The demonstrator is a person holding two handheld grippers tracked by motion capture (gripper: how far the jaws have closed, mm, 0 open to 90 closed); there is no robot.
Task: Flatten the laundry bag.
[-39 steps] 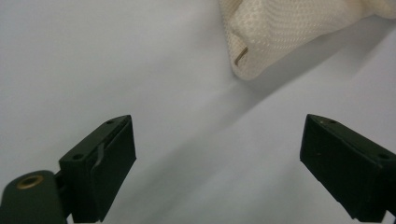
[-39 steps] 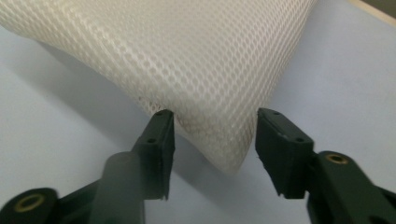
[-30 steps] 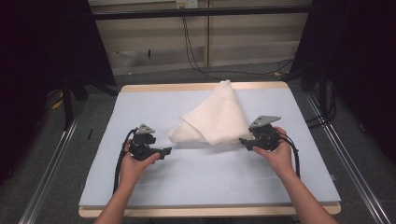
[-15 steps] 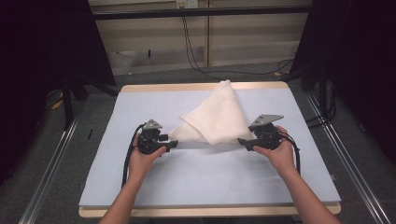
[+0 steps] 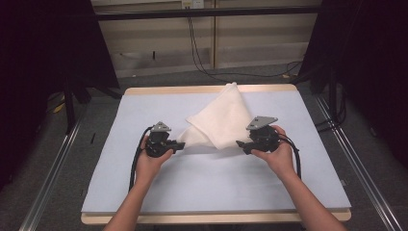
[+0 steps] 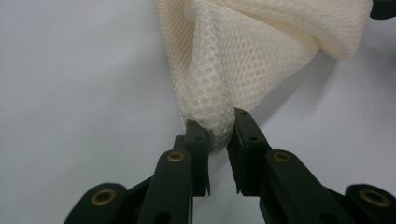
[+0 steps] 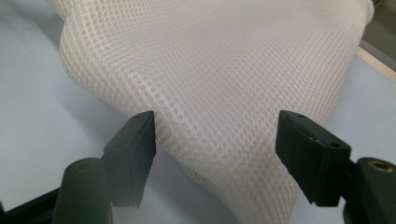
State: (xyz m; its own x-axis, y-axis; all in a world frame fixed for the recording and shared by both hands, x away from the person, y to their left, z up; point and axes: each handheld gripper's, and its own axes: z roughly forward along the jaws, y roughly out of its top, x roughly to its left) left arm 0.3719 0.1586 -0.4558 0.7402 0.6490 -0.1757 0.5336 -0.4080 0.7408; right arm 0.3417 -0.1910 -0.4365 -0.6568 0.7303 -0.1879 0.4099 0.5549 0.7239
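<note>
A white mesh cloth [image 5: 223, 120] lies bunched in a rough triangle on the pale blue mat [image 5: 207, 183], its peak toward the far edge. My left gripper [image 5: 179, 145] is at the cloth's near-left corner. In the left gripper view the jaws are pinched on a rolled tip of the cloth [image 6: 210, 93], left gripper [image 6: 219, 135] shut on it. My right gripper [image 5: 239, 143] is at the cloth's near-right edge. In the right gripper view it [image 7: 217, 126] stands wide open, with a fold of the cloth [image 7: 210, 70] bulging between the jaws and touching the left one.
The mat covers a wooden table whose edge [image 5: 211, 217] shows at the front. Metal rails [image 5: 365, 178] run along both sides of the table. Cables [image 5: 202, 53] hang on the wall behind, and dark curtains stand at both back corners.
My left gripper has moved right to the cloth's near-left corner and reached it. The right gripper has stayed at the cloth's right edge.
</note>
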